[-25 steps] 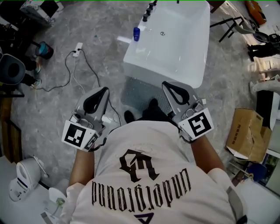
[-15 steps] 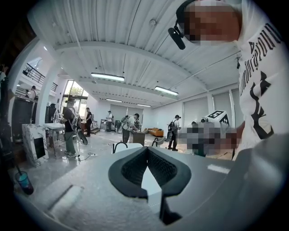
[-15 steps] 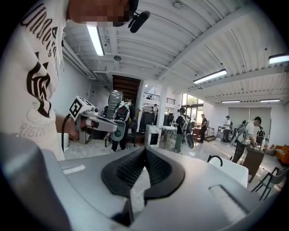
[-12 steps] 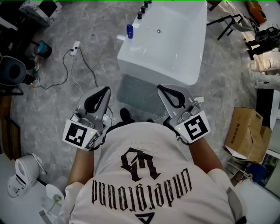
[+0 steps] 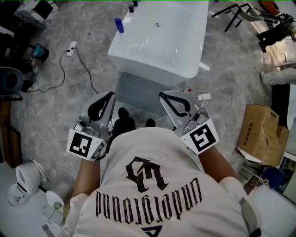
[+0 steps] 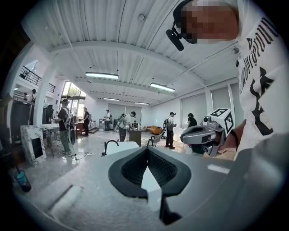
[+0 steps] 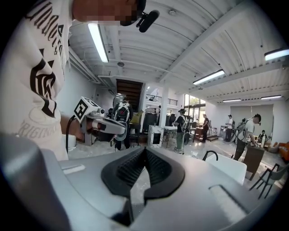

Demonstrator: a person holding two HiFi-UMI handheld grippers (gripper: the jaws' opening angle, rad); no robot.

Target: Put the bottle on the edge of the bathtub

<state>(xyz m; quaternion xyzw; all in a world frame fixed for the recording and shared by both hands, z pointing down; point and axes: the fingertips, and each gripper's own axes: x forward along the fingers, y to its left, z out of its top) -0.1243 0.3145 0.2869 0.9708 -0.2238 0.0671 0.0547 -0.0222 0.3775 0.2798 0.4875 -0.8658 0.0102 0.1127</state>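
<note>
A small blue bottle point(image 5: 119, 25) stands upright on the left rim of the white bathtub point(image 5: 185, 69), near the dark tap knobs point(image 5: 132, 8). Both grippers are held at waist height, well short of the tub and far from the bottle. My left gripper point(image 5: 110, 95) is shut with nothing between its jaws, and so is my right gripper point(image 5: 163, 95). In the left gripper view the left gripper point(image 6: 147, 149) points level at the tub point(image 6: 123, 147). In the right gripper view the right gripper point(image 7: 144, 150) has the tub point(image 7: 230, 168) to its right. Neither gripper view shows the bottle.
A grey mat point(image 5: 138, 90) lies on the floor before the tub. A power strip with cables point(image 5: 70, 47) lies at the left, a cardboard box point(image 5: 261, 134) at the right and black stands point(image 5: 240, 11) at the top right. Several people stand far back in the hall.
The tub and bottle have slid up and to the left in the head view, and more of the grey mat shows. Both grippers stay shut at the waist.
</note>
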